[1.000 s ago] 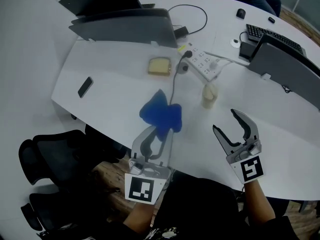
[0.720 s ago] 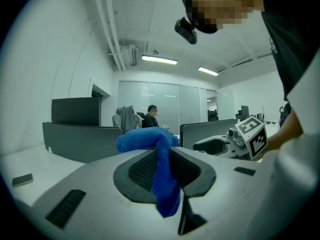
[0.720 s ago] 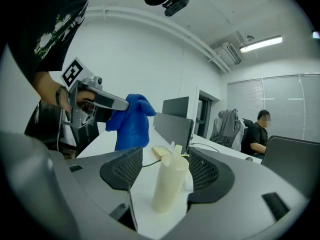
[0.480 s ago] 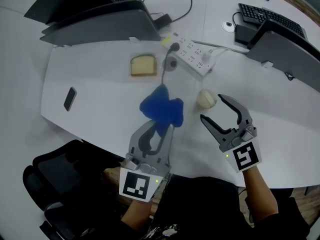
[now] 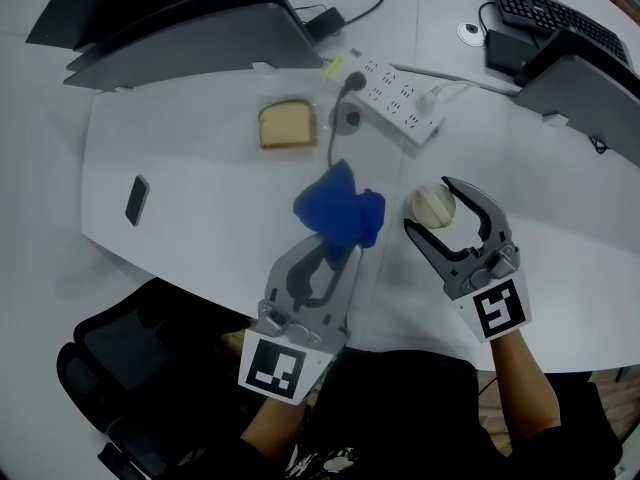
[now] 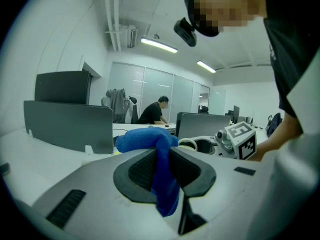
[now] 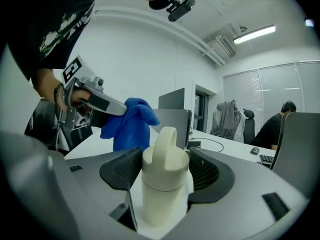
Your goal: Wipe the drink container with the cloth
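A cream drink container with a loop handle on its lid stands upright on the white table. My right gripper is open and its jaws have just been opening; the container stands between them, with a gap on its right side. My left gripper is shut on a blue cloth, which bunches out past its fingertips just left of the container. In the left gripper view the cloth hangs pinched between the pads of that gripper. The cloth also shows behind the container in the right gripper view.
A white power strip with a black cable lies behind the cloth, and a slice of bread to its left. A dark phone rests far left. Grey monitors and a keyboard line the back. A black chair stands below the table edge.
The right gripper has come forward so that the container, earlier ahead of its jaws, now stands between them. The left gripper has carried the blue cloth closer to the container.
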`<state>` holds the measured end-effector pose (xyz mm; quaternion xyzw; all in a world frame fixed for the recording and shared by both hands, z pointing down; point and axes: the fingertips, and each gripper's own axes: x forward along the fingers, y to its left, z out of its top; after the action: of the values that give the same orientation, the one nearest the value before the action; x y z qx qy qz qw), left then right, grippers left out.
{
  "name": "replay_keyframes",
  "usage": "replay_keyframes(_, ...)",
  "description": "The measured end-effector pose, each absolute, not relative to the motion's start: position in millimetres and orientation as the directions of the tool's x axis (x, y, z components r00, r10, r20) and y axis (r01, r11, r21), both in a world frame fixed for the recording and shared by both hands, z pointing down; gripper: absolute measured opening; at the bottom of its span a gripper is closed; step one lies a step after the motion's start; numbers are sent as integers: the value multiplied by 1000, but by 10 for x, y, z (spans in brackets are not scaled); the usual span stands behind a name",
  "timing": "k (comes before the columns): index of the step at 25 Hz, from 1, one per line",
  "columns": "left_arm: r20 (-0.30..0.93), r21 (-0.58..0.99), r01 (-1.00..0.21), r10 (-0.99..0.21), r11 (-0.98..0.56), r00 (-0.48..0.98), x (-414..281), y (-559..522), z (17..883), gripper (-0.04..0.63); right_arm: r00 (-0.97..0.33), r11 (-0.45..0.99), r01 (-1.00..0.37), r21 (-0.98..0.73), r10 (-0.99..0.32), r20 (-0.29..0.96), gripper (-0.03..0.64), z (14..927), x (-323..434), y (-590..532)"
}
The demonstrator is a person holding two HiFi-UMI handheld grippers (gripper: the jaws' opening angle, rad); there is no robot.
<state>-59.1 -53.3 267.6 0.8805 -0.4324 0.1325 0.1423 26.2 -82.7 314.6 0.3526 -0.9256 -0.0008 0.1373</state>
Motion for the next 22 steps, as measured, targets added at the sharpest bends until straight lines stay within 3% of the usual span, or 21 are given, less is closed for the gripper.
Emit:
replay_keyframes(6, 227, 496, -607, -582, -621, 781, -254, -739, 2889, 71, -768, 796, -596, 102, -603, 217, 259, 3142, 230, -785)
replay_keyframes(9, 231, 566, -530, -495, -632, 838, -121, -751, 3129, 71, -798, 829, -548, 113, -559, 226, 261, 3179, 214, -758)
replay_keyframes(13, 189, 671, -464, -472, -578, 861, -62, -809, 3295, 69, -813, 843, -529, 100, -537, 224, 261, 3154, 228, -785)
replay_keyframes(19, 303, 701, -497, -417, -512, 857, 19, -856, 3820, 67, -817, 846, -528, 70, -529, 229, 261, 3201, 282, -768)
replay_keyframes(22, 455, 620, -571, -346, -537, 820, 39, -842, 4170, 66, -823, 853, -519, 64, -518, 232, 259, 3215, 274, -758)
